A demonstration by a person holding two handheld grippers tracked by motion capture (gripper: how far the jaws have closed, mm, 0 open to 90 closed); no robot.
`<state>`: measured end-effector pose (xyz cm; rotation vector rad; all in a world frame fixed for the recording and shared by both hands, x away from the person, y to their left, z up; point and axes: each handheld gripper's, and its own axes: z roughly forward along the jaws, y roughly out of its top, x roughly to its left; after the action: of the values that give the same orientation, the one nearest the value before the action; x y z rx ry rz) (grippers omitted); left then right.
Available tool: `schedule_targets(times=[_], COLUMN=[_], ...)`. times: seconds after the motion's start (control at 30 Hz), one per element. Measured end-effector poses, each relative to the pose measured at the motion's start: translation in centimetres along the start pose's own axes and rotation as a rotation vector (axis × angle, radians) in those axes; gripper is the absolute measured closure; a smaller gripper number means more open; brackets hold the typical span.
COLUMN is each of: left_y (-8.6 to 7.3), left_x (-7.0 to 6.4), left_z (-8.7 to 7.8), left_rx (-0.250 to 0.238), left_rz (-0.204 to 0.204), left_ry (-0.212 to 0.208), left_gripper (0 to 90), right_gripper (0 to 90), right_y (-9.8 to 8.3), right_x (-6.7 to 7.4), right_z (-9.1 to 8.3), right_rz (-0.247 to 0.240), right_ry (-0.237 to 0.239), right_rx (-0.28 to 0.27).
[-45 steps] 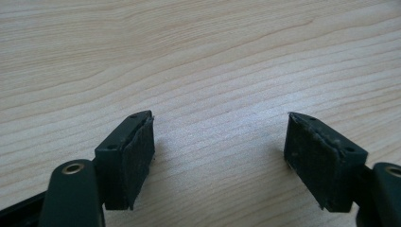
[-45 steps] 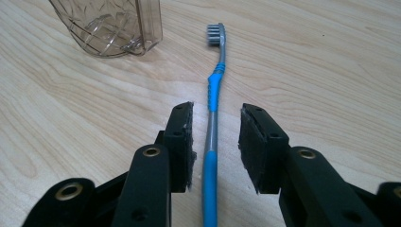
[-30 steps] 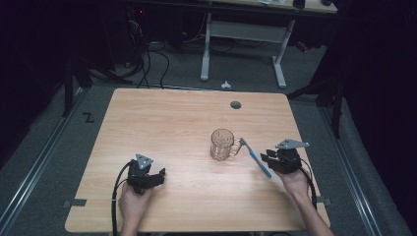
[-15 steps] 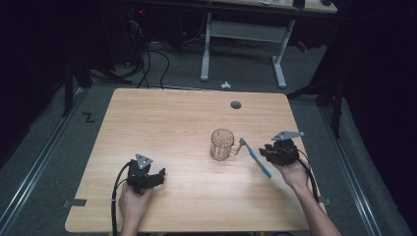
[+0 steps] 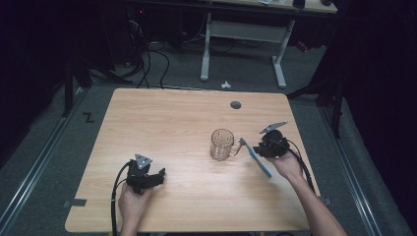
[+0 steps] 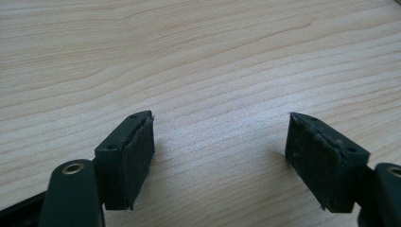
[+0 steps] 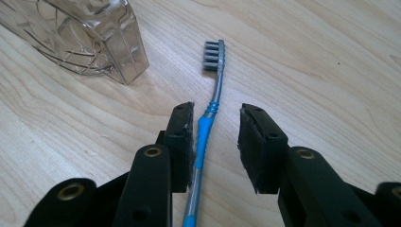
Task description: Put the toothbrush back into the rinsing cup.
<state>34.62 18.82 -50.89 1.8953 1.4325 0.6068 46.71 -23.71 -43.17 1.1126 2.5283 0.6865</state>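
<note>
Black left gripper (image 5: 156, 177) rests released on the wooden tabletop (image 5: 172, 123), jaws wide apart. Farther right, the right gripper (image 7: 215, 127) straddles a blue-grey toothbrush (image 7: 208, 127), jaws parted, one pad touching. Beyond its bristles stands a clear glass mug (image 5: 222, 144).

No legible text, label or number anywhere; just a Z-shaped black mark on the floor (image 5: 88, 117).
</note>
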Motion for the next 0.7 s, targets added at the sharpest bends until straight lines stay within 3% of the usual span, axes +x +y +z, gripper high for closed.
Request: schedule_targets(times=[0.7], left_y=[0.0], left_x=[0.0], left_z=[0.0], left_rx=[0.001], left_rz=[0.002], left_ry=[0.001], left_gripper=[25.1], right_gripper=[66.1], right_y=[2.5], right_x=[0.3], right_z=[3.0], right_rz=[-0.028], right_ry=[0.023], right_rx=[0.209])
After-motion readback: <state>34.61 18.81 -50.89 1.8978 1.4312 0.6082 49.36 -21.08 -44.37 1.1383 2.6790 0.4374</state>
